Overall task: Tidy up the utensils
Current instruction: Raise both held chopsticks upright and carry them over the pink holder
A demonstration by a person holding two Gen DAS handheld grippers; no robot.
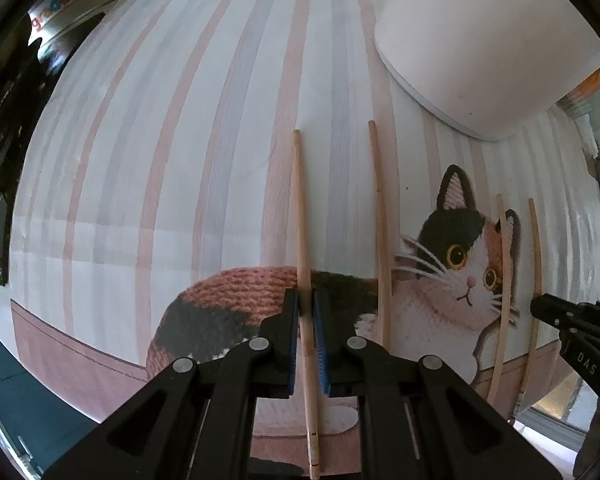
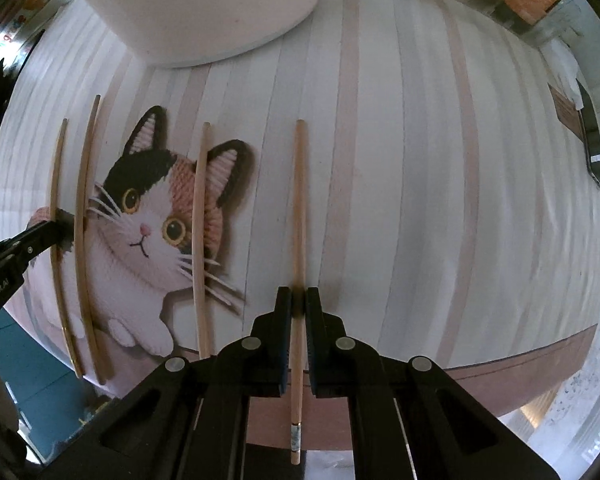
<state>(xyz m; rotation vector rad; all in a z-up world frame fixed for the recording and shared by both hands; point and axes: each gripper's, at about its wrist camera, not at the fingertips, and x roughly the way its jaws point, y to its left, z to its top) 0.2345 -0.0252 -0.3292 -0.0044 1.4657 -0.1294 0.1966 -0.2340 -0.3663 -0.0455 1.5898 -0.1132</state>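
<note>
Four pale wooden chopsticks lie roughly parallel on the striped white, pink and grey placemat printed with a knitted calico cat (image 1: pixel 456 264), which covers the table. None has yet reached the white round container (image 1: pixel 480 40) standing at the far side of the placemat, so the sorting looks to be at its opening stage.

The left tool (image 1: pixel 307 300) points down at the placemat and is pressed together on the leftmost chopstick (image 1: pixel 303 240), its blue-lined pads pinching the stick around its middle. Just to the right of it lies the second chopstick (image 1: pixel 382 240), free and untouched, crossing the cat's body.

The right tool (image 2: pixel 299 300) likewise points down and is pinching the rightmost chopstick (image 2: pixel 299 220), which runs from near to far over the bare stripes right of the cat's face. Left of it, the third chopstick (image 2: pixel 201 240) rests across the cat's ear, not gripped.

Whether either gripped stick is already off the placemat I cannot tell; both look level with their neighbours.

Judging from this, two sticks are secured and nothing is stowed. What remains: lift both gripped sticks, carry them to the white container, presumably their holder, then come back for the two inner sticks.
</note>
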